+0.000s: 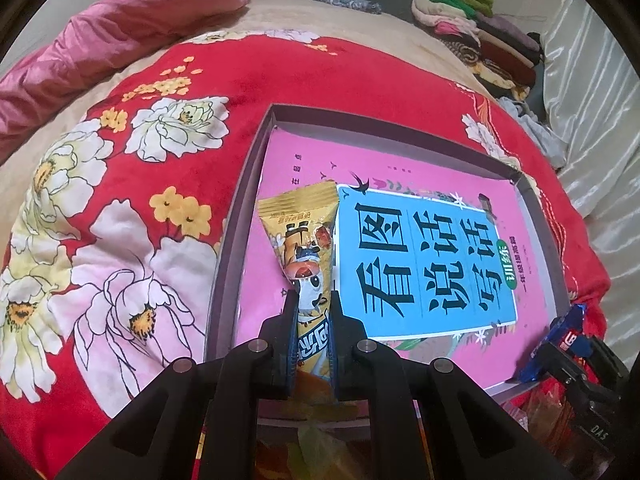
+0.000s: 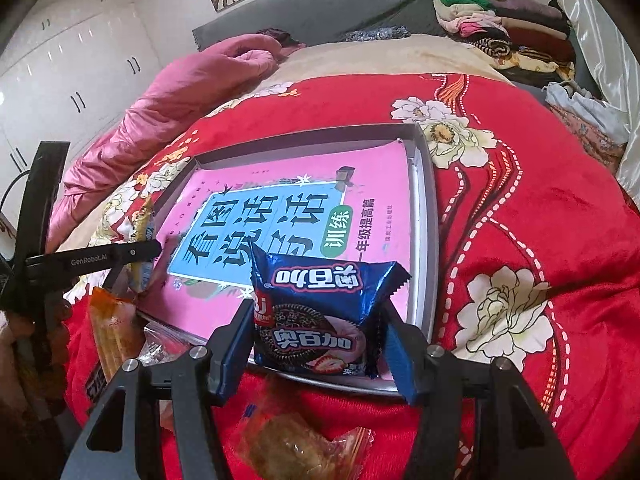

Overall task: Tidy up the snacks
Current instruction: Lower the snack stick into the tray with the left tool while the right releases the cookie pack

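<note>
Setting: a shallow grey tray (image 2: 426, 216) is laid on a red floral blanket (image 1: 132, 184); a pink book with a blue title panel (image 2: 280, 220) is seen lying flat inside it.

Left gripper (image 1: 312, 316): jaws are drawn in tight on a long yellow snack packet (image 1: 306, 248), pinched at its near end. The packet is held above the left strip of the tray; whether its far end touches the book cannot be told.

Right gripper (image 2: 316, 328): jaws are set part-way apart with a blue cookie packet (image 2: 324, 304) between them, both pads pressed on its sides. The packet is held over the tray's near right corner, above the book's edge.

Placed so far: no snack is seen released in the tray; only the book lies there.

Left to do: both held packets are judged not yet set down. An orange wrapped snack (image 2: 110, 328), a clear-wrapped one (image 2: 160, 350) and a clear-wrapped cake (image 2: 296, 446) lie on the blanket just outside the tray's near edge.

Progress: judged early, with two items in transit and at least three waiting.
</note>
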Demonstrator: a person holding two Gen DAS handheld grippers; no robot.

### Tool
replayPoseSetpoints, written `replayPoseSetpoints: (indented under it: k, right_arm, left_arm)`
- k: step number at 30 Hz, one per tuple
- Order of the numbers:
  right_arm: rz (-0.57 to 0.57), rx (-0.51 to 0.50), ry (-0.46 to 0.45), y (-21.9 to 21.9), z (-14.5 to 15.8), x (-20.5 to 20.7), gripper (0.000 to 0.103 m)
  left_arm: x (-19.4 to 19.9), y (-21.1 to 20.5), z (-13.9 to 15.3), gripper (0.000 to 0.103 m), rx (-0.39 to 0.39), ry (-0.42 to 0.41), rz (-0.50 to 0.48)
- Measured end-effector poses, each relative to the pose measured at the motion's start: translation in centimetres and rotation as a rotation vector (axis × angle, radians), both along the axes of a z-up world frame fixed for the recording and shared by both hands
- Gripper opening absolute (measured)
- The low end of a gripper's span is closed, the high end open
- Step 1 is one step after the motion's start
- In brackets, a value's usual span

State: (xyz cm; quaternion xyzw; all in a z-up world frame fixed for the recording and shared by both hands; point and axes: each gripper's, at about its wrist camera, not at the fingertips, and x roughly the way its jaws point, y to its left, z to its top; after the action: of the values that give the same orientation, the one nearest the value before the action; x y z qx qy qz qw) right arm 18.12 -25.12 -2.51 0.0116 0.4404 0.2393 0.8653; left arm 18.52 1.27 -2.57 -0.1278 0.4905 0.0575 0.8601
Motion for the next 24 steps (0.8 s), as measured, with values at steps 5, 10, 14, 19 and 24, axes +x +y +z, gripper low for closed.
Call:
replayPoseSetpoints:
  k: [5,10,14,19,24]
  right_arm:
    - [0.003,-0.007,-0.008,0.09,0.00,0.00,0.060]
    - [0.007,-0.017,-0.019,0.21,-0.06,-0.13,0.061]
    - [0.011,-0.021,-0.026,0.24,-0.13,-0.21,0.061]
    - [0.007,-0.007,-0.023,0.08,-0.20,-0.08,0.061]
    - [0.005,0.002,-0.019,-0.03,-0.12,-0.09,0.061]
  left_arm:
    - [-0.21,-0.11,-0.15,0.013,-0.007,0.006,-0.002]
    - [-0.28,-0.16,-0.16,0.013,-0.008,0.010,-0.002]
    - [-0.47,-0.25,-0.10,0.013,-0.008,0.009,0.001]
    - [-0.69,-0.37,-0.11,0.014,-0.013,0.012,-0.002]
    - [-0.95,-0.46,-0.10,0.017,-0.016,0.013,-0.007]
